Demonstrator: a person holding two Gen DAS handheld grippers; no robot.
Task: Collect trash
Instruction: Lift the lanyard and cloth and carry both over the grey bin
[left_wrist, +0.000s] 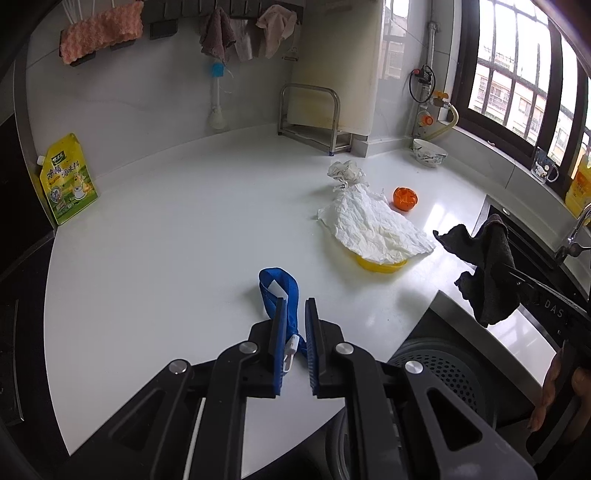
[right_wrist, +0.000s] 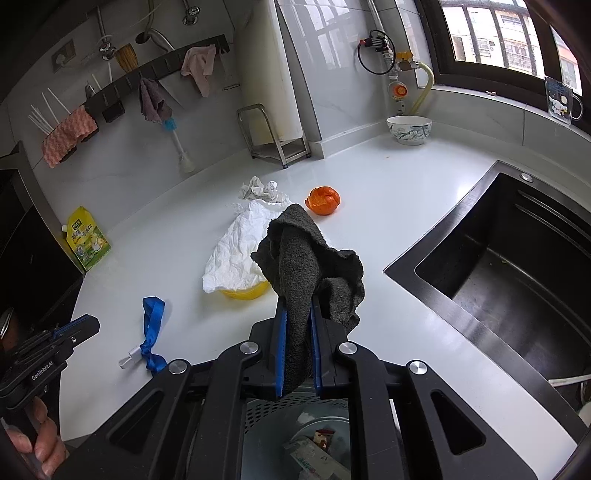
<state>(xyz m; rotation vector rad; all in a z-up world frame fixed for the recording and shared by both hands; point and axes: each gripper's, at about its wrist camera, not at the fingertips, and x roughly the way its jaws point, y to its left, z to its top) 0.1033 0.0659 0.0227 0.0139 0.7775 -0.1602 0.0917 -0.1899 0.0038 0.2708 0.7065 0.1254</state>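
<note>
My left gripper (left_wrist: 295, 306) is open, its fingers on either side of a blue strap with a white clip (left_wrist: 280, 295) lying on the white counter (left_wrist: 166, 240). My right gripper (right_wrist: 297, 306) is shut on a dark grey cloth (right_wrist: 306, 258), held above the counter edge over a grey trash bin (right_wrist: 295, 435) with wrappers inside. A crumpled white paper sheet (left_wrist: 369, 225) covers a yellow dish (left_wrist: 380, 264). A small paper wad (left_wrist: 345, 171) and an orange peel (left_wrist: 405, 197) lie behind it.
A black sink (right_wrist: 517, 266) is at the right, with a tap (left_wrist: 576, 229). A patterned bowl (left_wrist: 428, 152), metal rack (left_wrist: 314, 118) and yellow seasoning pouch (left_wrist: 68, 181) stand along the back. Cloths hang on the wall rail (left_wrist: 218, 33).
</note>
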